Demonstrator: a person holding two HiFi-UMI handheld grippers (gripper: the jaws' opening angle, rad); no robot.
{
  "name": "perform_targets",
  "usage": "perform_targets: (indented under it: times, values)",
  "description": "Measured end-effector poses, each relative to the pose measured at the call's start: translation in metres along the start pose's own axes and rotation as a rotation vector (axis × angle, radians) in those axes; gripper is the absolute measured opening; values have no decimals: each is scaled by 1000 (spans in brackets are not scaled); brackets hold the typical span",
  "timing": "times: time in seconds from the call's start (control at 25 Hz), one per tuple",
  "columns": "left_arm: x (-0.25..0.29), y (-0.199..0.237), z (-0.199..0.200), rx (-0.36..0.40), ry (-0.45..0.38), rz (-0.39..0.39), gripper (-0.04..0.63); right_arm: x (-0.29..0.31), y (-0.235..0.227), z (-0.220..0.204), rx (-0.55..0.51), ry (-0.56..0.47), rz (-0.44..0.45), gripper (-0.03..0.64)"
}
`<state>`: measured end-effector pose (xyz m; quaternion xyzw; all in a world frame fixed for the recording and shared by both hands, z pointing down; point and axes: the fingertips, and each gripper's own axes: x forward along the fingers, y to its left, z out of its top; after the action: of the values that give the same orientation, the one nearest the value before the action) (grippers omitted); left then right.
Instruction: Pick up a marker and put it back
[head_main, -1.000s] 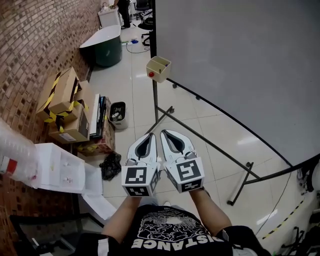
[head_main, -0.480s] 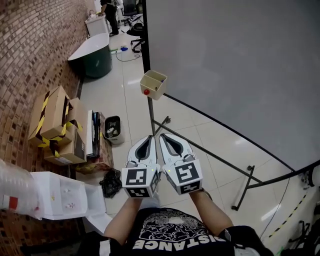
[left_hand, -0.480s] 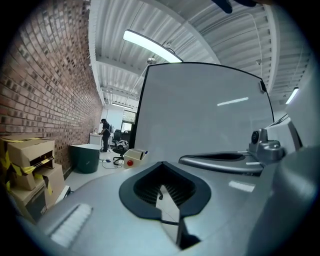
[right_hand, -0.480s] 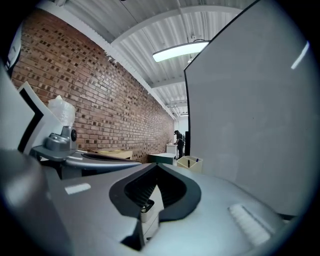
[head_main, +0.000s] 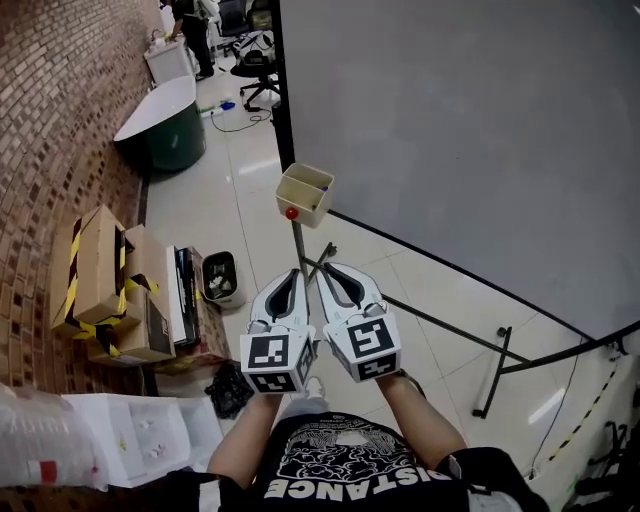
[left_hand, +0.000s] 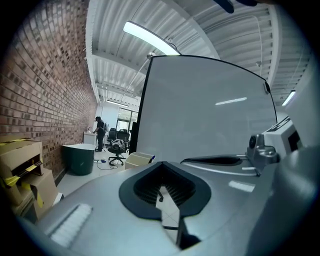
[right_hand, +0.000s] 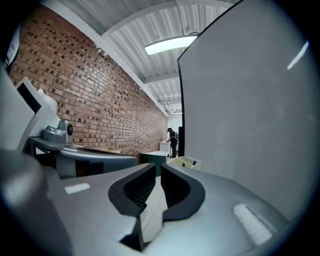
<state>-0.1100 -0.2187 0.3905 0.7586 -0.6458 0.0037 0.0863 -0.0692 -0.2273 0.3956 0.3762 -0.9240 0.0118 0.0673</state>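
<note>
Head view: left gripper (head_main: 292, 272), right gripper (head_main: 330, 268) jaws together, empty as before; beige box (head_main: 305, 193) nearer.

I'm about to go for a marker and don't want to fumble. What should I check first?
1. Marker box in sight: ok, it is at the whiteboard's lower corner.
2. Marker in the box: cannot tell; a blue tip pokes out and a red spot shows on its side.
3. Left gripper empty: ok, nothing between its jaws.
4. Right gripper empty: ok.
5. Jaws apart for a grasp: not ok, both are together.
6. Grippers at the box: not ok, both are held near the body, apart from it.
</note>
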Motion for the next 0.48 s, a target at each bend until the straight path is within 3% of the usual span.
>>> perform_targets:
  times: [0.48]
  values:
    - [55,45,4,-3,18,-59,6,76,-33,-4,-7,14,-85,52]
